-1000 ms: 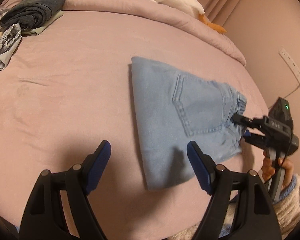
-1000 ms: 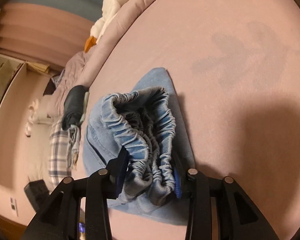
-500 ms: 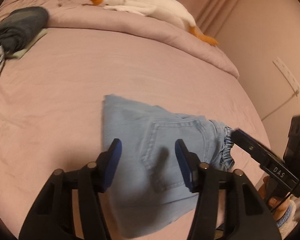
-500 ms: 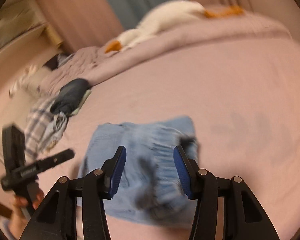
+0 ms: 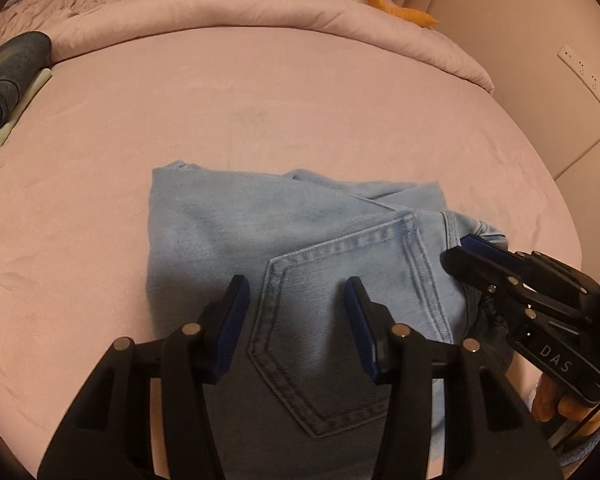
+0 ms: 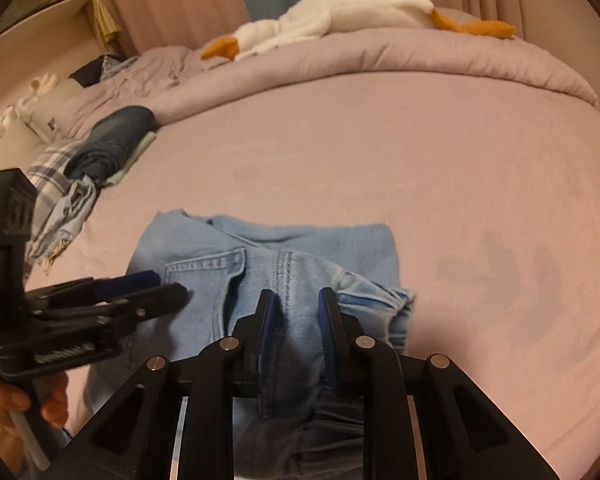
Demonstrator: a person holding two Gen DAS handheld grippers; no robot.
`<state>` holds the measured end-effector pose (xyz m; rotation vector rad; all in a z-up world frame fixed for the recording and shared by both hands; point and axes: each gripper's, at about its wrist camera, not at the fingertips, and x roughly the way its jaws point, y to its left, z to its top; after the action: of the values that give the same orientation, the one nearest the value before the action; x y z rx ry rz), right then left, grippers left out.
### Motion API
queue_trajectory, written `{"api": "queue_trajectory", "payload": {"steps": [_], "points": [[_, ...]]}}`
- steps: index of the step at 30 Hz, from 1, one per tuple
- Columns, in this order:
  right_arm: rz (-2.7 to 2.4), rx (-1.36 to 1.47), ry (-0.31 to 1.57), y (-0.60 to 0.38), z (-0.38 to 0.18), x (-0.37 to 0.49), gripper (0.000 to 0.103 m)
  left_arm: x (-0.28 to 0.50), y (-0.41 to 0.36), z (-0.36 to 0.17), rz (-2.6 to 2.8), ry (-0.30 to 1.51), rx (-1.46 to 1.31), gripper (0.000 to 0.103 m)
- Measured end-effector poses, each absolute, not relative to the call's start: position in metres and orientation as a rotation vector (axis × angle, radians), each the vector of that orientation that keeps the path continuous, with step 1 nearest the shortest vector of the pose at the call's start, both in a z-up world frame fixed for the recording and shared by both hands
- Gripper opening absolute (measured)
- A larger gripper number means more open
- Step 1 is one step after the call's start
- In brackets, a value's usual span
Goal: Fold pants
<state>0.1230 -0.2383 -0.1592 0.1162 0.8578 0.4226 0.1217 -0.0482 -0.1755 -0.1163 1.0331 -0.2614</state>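
Observation:
Light blue denim pants (image 5: 228, 232) lie folded on the pink bed sheet (image 5: 300, 100), back pocket up. My left gripper (image 5: 294, 292) hovers over that pocket. Its jaws are closing, and denim lies between the blue pads without being pressed. My right gripper (image 6: 298, 306) is closing too, with a bunched ridge of the pants (image 6: 340, 244) pinched between its pads beside the elastic waistband. In the left wrist view the right gripper (image 5: 456, 254) reaches in from the right at the waistband end. In the right wrist view the left gripper (image 6: 168, 284) comes in from the left.
A white goose plush (image 6: 340, 8) lies on the rolled duvet (image 5: 260, 12) at the far edge. Dark folded clothes (image 6: 112, 140) and a plaid cloth (image 6: 56, 184) sit at the far left. A power strip (image 5: 588, 76) hangs on the right wall. A hand (image 6: 4, 404) holds the left gripper.
My left gripper moved from the pants' left edge to above the back pocket and its jaws narrowed. My right gripper rolled upright, let go of the waistband, then closed on the denim.

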Motion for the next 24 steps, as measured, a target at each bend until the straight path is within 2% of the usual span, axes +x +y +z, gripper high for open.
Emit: {"api": "queue_trajectory", "payload": {"steps": [8,13,20,24], "points": [[0.476,0.199,0.822,-0.252,-0.144,0.111,0.02,0.102,-0.036,-0.164,-0.263,1.011,-0.182,0.048],[0.556,0.156,0.771,-0.253,-0.133,0.084,0.021,0.077,-0.029,-0.167,-0.268,1.006,-0.2,0.05],[0.543,0.097,0.875,-0.235,-0.174,0.075,0.021,0.062,-0.035,-0.179,-0.258,1.006,-0.137,0.05],[0.529,0.096,0.874,-0.233,-0.17,0.073,0.021,0.053,-0.032,-0.181,-0.264,0.993,-0.131,0.05]]}}
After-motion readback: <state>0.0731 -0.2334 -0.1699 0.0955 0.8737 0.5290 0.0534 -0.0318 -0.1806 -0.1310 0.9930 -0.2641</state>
